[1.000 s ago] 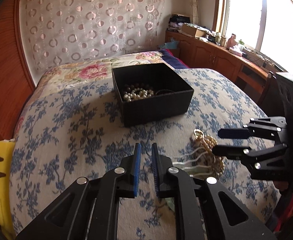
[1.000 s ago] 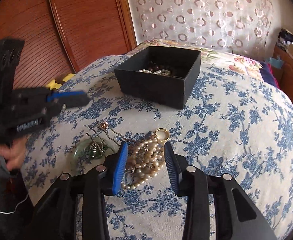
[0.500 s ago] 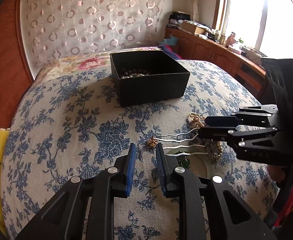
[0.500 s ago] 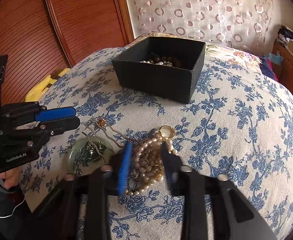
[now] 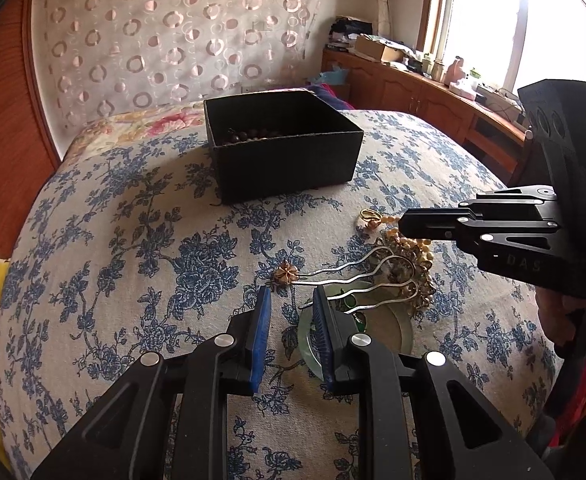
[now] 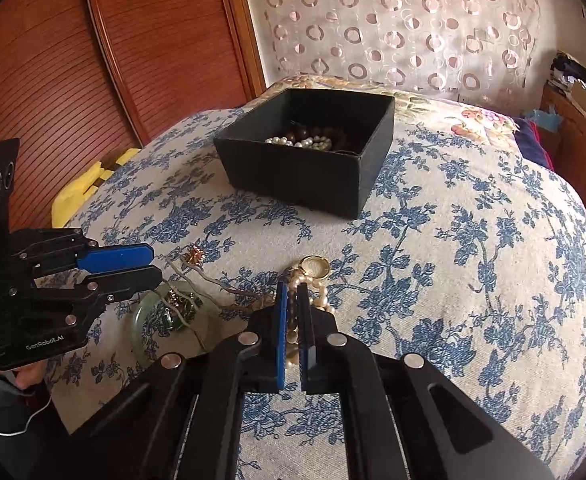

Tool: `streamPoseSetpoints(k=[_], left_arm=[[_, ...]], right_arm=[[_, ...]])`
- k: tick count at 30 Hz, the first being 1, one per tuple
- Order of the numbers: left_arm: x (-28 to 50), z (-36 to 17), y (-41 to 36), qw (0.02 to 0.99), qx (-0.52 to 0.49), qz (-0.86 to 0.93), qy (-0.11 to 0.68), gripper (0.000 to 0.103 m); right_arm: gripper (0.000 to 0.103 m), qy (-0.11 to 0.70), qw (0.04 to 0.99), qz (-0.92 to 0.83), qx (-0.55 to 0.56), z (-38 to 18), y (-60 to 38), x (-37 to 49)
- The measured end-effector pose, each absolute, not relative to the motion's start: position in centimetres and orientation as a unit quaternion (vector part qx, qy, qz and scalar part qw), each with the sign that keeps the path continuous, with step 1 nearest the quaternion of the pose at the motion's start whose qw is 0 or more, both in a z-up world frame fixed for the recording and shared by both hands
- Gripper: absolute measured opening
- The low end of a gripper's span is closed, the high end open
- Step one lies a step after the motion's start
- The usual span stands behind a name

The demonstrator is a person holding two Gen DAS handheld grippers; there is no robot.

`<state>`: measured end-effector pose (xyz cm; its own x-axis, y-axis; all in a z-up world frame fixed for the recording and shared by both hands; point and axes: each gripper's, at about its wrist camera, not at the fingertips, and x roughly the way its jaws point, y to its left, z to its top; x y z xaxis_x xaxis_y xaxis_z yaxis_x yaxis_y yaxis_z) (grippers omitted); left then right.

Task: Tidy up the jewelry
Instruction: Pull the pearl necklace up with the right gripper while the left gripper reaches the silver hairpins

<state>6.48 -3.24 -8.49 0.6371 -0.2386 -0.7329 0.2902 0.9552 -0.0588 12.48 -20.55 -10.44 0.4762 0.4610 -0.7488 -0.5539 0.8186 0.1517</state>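
The right gripper had clamped its jaws on the pearl necklace lying on the flowered bedspread, near the black box. The left gripper hovered just beside it over the green bangle, jaws slightly apart and empty.

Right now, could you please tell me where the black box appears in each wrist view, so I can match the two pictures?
Left wrist view: the black box sits upper centre, on the floral bedspread, beyond the hairpins.
Right wrist view: the black box sits upper centre, slightly left, with pearls showing inside.
Shared landmark: the circle-patterned curtain hangs behind the box in both.
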Motion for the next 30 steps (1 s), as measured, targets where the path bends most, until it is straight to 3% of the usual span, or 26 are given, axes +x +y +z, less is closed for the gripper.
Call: streamPoseSetpoints(k=[11,14,30], left_arm=[[6.2,-8.2,-3.7,0.906,0.030,-0.150,0.395,0.021],[6.0,-7.9,-4.0,0.907,0.031,-0.155,0.390,0.029],[6.6,-8.0,-10.5,0.889,0.089,-0.211,0.397,0.034]], right_arm=[[0.006,0.387,0.880,0.267,-0.063,-8.5,-23.0,12.0],[0.006,0.376,0.889,0.254,-0.062,-7.6,-24.2,11.6],[0.006,0.361,0.914,0.181,-0.034,-6.6,-31.4,11.2]])
